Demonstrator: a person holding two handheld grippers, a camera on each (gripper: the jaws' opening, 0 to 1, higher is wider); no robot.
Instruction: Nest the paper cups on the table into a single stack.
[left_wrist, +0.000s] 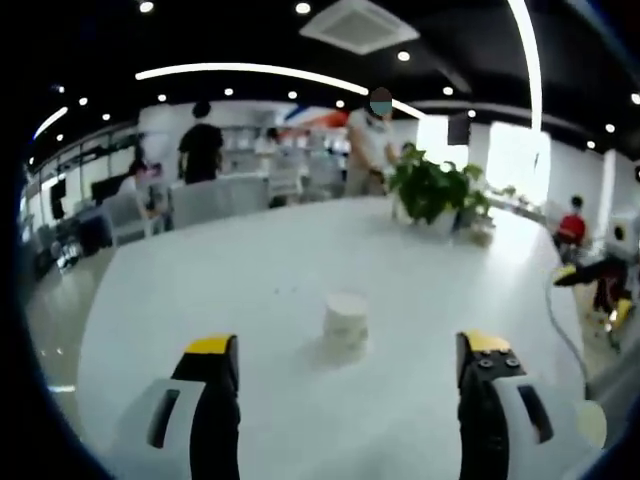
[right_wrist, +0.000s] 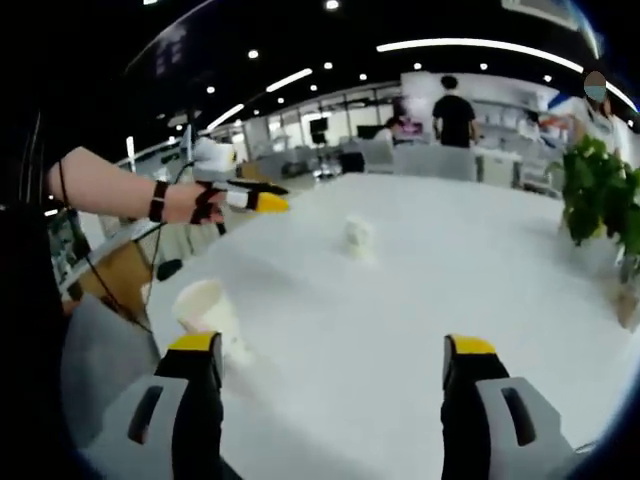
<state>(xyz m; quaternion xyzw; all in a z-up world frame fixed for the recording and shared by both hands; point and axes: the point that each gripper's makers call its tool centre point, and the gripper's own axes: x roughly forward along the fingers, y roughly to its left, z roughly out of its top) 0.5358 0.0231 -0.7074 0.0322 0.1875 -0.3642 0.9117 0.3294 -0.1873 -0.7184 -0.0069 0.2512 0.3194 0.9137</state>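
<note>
Right gripper view, blurry paper cup (right_wrist: 208, 312) by wide right hand-held gripper (right_wrist: 333, 360), left hand-held gripper (left_wrist: 347, 360) wide.

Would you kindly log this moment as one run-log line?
left gripper: open, empty | right gripper: open, empty | white paper cup stack: mid-table, ahead of left gripper | single white paper cup: near table edge, unstacked
</note>
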